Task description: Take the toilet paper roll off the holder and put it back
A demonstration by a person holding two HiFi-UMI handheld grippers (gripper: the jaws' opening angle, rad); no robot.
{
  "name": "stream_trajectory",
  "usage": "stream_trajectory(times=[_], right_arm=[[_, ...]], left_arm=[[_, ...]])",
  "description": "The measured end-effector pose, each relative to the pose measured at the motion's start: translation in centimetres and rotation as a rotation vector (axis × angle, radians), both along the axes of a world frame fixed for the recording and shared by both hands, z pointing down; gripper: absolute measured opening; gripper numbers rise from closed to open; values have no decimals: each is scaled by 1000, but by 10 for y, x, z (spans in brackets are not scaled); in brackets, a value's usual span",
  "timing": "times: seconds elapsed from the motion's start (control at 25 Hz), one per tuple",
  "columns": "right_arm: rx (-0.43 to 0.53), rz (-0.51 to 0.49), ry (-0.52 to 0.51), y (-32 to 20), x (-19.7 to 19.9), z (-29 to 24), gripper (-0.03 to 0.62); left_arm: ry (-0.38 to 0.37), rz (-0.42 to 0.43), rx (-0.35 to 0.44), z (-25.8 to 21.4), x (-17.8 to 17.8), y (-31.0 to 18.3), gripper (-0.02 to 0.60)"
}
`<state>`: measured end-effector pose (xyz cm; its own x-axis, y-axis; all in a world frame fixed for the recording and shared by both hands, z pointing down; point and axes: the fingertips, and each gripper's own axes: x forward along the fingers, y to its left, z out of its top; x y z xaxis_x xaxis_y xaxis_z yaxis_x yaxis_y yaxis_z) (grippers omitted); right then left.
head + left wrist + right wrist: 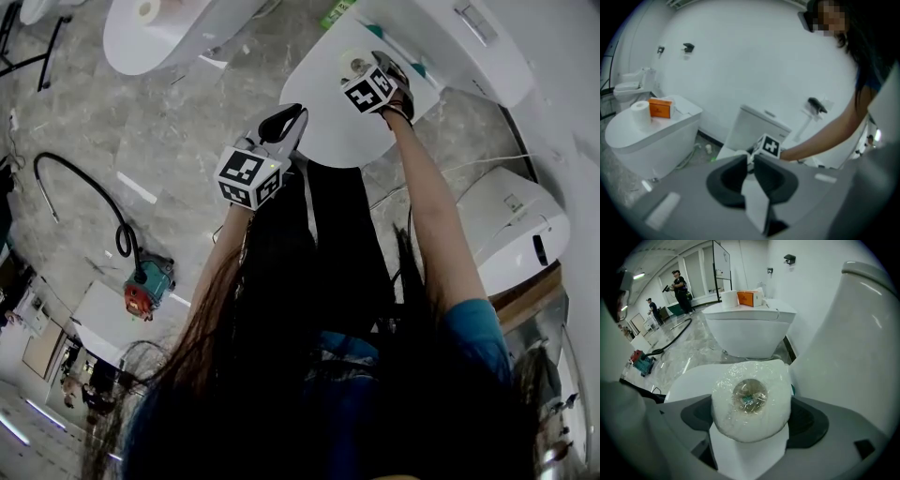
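The right gripper (752,420) clamps a round white toilet paper roll (751,390) in crinkly clear film just above the glossy toilet lid (693,380). The left gripper (751,161) has its dark jaws pressed together, empty.

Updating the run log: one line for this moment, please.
left gripper: shut, empty | right gripper: shut on toilet paper roll | position: over toilet lid

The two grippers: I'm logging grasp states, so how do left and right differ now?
The right gripper has its jaws apart, clamped on a plastic-wrapped toilet paper roll; the left gripper has its jaws together, nothing between them. In the head view the right gripper reaches farther forward over the white toilet lid than the left gripper. Both carry a marker cube.
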<state>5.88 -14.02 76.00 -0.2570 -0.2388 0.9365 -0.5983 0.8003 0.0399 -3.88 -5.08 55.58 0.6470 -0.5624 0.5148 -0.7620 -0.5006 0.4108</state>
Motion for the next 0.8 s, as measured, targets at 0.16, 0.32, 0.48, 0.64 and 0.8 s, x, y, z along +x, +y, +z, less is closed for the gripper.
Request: stream_trajectory(times=[0.16,0.32,0.48,0.64,0.8], right_arm=[[28,5,-10,-2,-5,4,448],[14,15,5,0,-4,6,448],[-2,10,36,1,-1,-6,449],[-22,9,-42,15,-4,-45,449],[-19,71,-168,32,-2,-103,448]], left_arm=[[-2,-3,5,5,-4,-5,31],[4,-9,8,2,-5,-9,31],[6,0,19,-8,-6,-9,31],[5,15,25,-25,-10,-2,31],[12,38,43,-51,-15,5,31]])
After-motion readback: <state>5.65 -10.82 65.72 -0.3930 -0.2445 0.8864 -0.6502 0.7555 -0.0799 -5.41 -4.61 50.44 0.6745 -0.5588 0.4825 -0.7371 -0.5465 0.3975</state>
